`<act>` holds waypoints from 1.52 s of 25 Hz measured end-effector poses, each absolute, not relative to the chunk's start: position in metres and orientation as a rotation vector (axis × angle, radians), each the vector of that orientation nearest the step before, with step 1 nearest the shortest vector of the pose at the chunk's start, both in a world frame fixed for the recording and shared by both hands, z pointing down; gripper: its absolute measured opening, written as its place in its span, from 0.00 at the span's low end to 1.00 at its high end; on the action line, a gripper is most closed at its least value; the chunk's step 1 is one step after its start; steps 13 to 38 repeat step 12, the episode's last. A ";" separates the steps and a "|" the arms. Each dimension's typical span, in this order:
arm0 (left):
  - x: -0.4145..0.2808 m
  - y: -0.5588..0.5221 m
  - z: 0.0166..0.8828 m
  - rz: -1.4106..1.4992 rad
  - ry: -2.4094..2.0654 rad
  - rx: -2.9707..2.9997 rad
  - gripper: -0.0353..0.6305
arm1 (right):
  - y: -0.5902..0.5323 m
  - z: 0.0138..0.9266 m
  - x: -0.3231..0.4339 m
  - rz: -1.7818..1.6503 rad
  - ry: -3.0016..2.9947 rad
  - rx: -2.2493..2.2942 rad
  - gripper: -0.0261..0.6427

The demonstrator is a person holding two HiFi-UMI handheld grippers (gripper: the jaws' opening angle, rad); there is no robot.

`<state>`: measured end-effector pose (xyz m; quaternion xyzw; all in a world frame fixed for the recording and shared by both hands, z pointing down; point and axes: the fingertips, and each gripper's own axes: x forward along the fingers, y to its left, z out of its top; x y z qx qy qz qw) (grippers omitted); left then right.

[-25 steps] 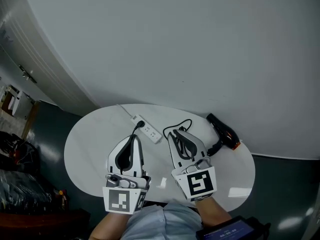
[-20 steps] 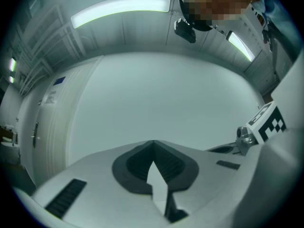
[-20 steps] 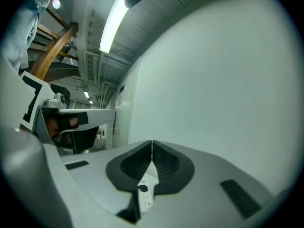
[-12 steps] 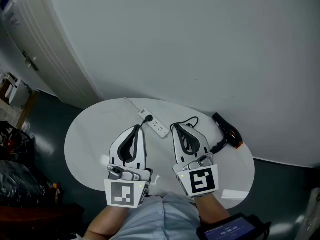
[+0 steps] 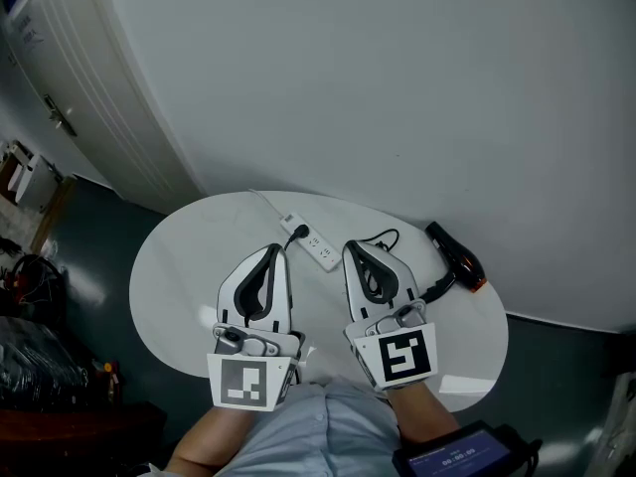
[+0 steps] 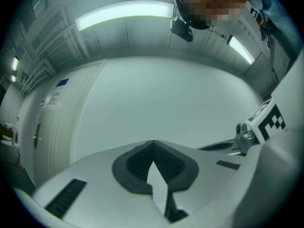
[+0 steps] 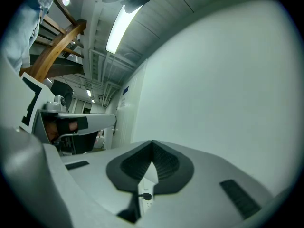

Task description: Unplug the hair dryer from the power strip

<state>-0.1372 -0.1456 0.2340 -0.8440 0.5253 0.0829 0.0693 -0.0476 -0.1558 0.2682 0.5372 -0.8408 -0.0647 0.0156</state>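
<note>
A white power strip (image 5: 312, 245) lies toward the far side of the white oval table (image 5: 179, 266), with a black plug (image 5: 297, 233) in its left end. From there a black cord (image 5: 383, 240) loops across to the black hair dryer (image 5: 453, 255) at the table's right edge. My left gripper (image 5: 275, 250) hovers just in front of the plug, jaws together and empty. My right gripper (image 5: 351, 246) is shut and empty beside the strip's right end, close to the cord. Under the right gripper (image 7: 152, 142) the strip (image 7: 141, 190) and plug (image 7: 147, 196) show. The left gripper (image 6: 153, 142) faces the wall.
A plain white wall (image 5: 397, 87) rises right behind the table. Dark floor surrounds it, with a door (image 5: 60, 78) and clutter (image 5: 30, 316) at the left. A device with a lit screen (image 5: 462, 457) hangs near the person's right side.
The right gripper's jaws have closed from slightly apart. Both grippers have moved a little farther out over the table, closer to the power strip.
</note>
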 end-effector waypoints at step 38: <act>-0.138 -0.142 0.233 0.246 1.531 -2.521 0.05 | -0.153 0.247 -0.056 -0.328 -2.714 1.723 0.04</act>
